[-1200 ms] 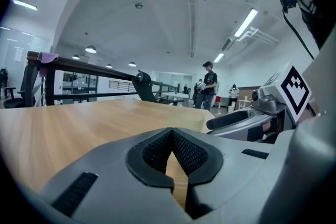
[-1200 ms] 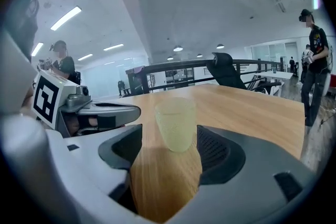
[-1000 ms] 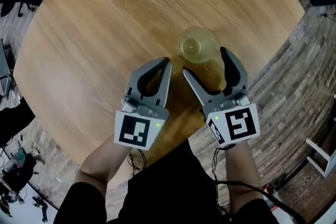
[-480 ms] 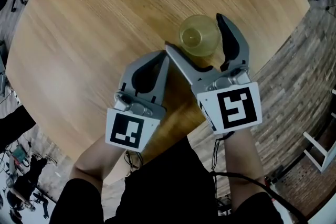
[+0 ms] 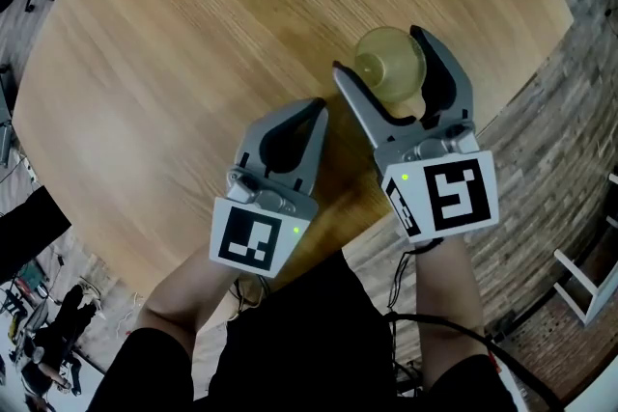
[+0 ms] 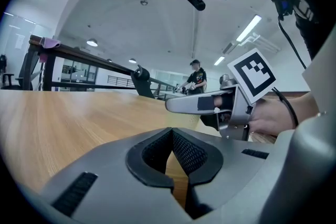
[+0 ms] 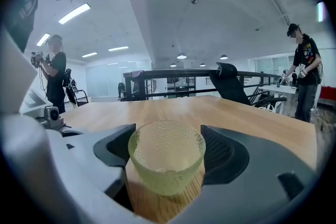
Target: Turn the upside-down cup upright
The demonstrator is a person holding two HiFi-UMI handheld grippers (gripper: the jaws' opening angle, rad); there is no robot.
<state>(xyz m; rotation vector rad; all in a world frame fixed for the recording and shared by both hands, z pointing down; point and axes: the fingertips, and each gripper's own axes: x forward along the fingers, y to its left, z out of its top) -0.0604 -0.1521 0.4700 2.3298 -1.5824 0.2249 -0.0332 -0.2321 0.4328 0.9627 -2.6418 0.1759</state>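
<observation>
Nearest, the left gripper (image 5: 315, 108) was held low over the desk (image 5: 174, 24), its jaws pressed together on nothing. Just beyond, the right gripper (image 5: 379, 53) had its jaws newly spread wide. The cup (image 5: 390, 63) was bracketed between them, with no pad seen pressing on it. The cup was stood on the desk near the edge, mouth up, base down, long axis vertical, so the uprighting looked done. A straight pull-back seemed called for, with the jaws kept wide so the rim wasn't clipped.
</observation>
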